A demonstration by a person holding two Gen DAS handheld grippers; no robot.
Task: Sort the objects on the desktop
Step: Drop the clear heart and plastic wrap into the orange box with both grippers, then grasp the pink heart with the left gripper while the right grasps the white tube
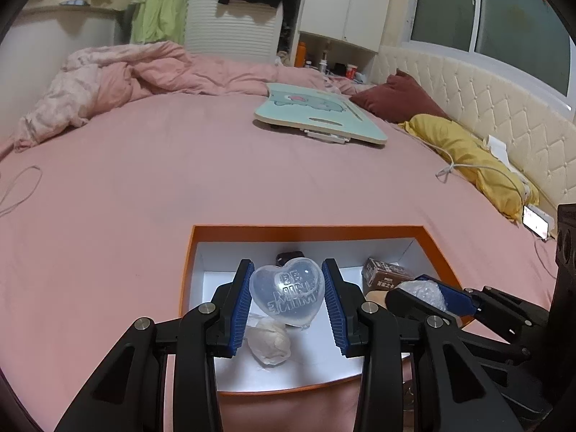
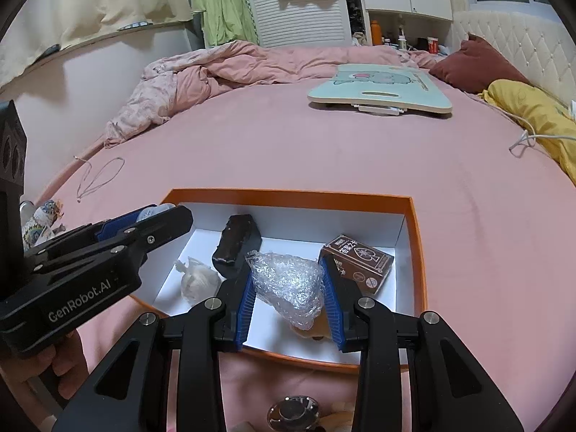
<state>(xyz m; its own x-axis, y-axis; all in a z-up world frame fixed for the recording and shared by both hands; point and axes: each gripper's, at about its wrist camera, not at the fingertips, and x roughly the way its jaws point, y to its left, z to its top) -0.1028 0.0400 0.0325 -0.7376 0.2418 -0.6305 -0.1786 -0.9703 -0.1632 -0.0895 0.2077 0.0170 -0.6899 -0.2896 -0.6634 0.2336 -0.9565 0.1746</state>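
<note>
A: While both tools hang over the orange box [image 2: 417, 252], what's the left tool [image 1: 288, 298] doing?
B: Pinching the clear heart [image 1: 288, 293], angled down; white wad [image 1: 268, 340] below it.
A: Right tool [image 2: 288, 288]?
B: Squeezing the bubble-wrap bundle [image 2: 288, 284], card box [image 2: 356, 262] just right.

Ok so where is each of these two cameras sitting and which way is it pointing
Left wrist: sits on the left hand-held gripper, looking forward over the orange box; its fingers clamp a clear heart, with the right hand-held gripper entering at right.
Right wrist: sits on the right hand-held gripper, facing the same box; its fingers hold a bubble-wrap bundle, with the left hand-held gripper at left.
Shared: box, brown card pack, pink bed.
</note>
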